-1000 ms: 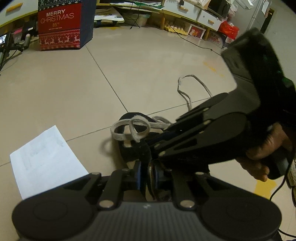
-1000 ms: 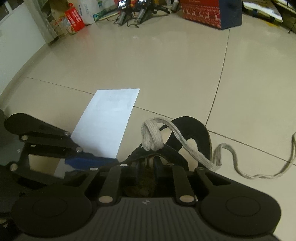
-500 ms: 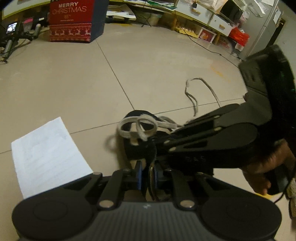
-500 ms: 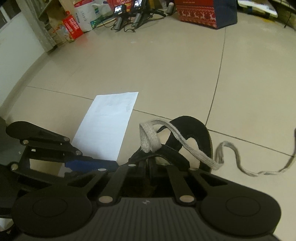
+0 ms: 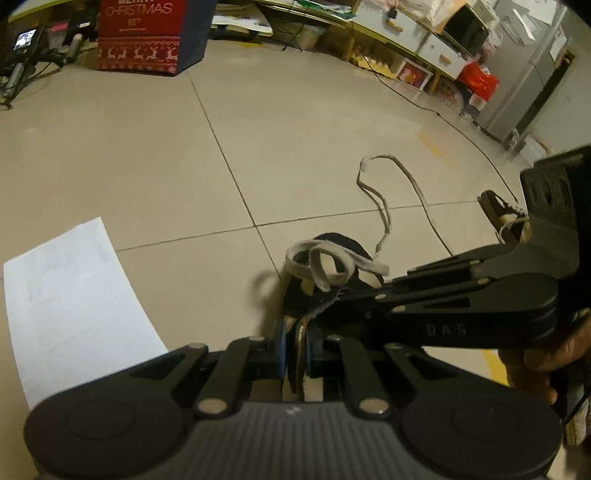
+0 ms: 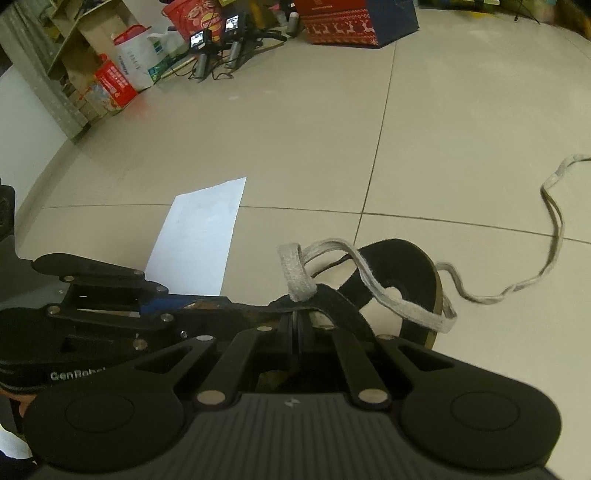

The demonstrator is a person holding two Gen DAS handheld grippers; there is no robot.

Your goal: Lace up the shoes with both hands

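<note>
- Right gripper (image 6: 297,332) has just snapped shut on the shoe (image 6: 402,273) flap.
- Left gripper (image 5: 295,349) is closing on the other flap.
- Lace (image 6: 295,275) loop now sits above both, so pulling through looks next.

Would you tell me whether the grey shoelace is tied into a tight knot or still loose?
Loose. The shoelace forms an open, slack loop above the black shoe, and its long free end trails across the floor.

Black shoe (image 6: 402,280) with a grey-white lace (image 6: 373,288) — sole edge seemingly tan; white paper (image 6: 199,240) on beige tiled floor (image 6: 295,129); red reindeer-patterned box (image 6: 347,22).
</note>
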